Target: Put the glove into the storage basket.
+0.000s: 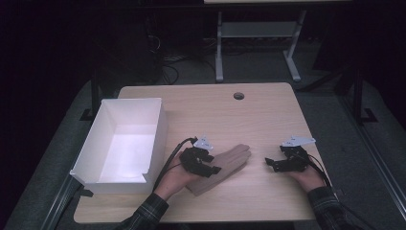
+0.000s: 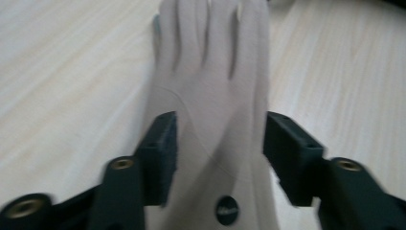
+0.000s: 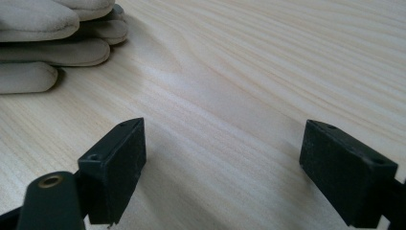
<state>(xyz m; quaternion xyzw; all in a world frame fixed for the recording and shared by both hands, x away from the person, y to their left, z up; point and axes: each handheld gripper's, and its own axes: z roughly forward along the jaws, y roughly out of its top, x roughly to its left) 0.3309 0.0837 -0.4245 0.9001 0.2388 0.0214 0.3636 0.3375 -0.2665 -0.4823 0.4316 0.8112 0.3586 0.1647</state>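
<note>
- Glove (image 1: 225, 165) flat on table (image 1: 268, 120), near front edge, just right of white box (image 1: 158, 129); fingers point away toward far right.
- Pale beige, soft suede-like surface, fingers close together; small dark round stud at cuff (image 2: 226, 210).
- Left gripper (image 1: 210, 165) over cuff end, jaws apart, straddling glove without pinching.
- Right gripper (image 1: 270, 163) apart from glove, low over bare wood, jaws wide open.

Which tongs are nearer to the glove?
Left. The left tongs hang right over the glove, jaws straddling its cuff end without pressing. The right tongs sit apart from it, open over bare table beyond the fingertips.
</note>
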